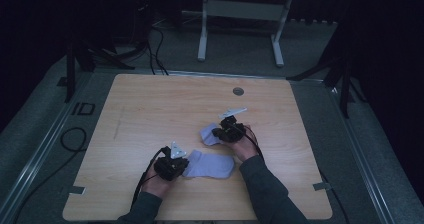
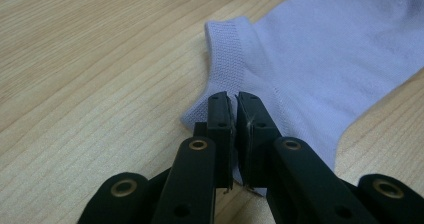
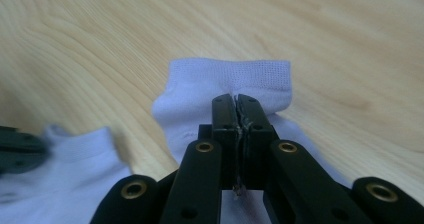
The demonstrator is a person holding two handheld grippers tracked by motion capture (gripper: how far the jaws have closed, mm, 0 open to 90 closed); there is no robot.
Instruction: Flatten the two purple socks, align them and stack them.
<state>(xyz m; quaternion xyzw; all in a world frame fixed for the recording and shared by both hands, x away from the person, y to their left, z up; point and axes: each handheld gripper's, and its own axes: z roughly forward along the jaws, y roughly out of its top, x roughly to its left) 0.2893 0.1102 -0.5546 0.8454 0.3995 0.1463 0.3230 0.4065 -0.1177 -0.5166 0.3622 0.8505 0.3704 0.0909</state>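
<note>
Two socks on the worktop (image 1: 150,109), each pinched, so watch the grip.
Your left hand-held gripper (image 2: 234,101) pinches the near sock (image 1: 212,165) by thin heel fabric; right hand-held gripper (image 3: 236,104) nips the far sock (image 3: 230,79) under its cuff. Either could slip out when lifted.

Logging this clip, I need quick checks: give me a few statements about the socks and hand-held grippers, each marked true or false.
1. Two pale socks lie on the wooden table. True.
2. The left hand-held gripper is wide open above the near sock. False: its jaws are shut on the sock's fabric near the cuff.
3. The right hand-held gripper pinches the far sock. True.
4. The socks are red. False: both are light lavender.
</note>
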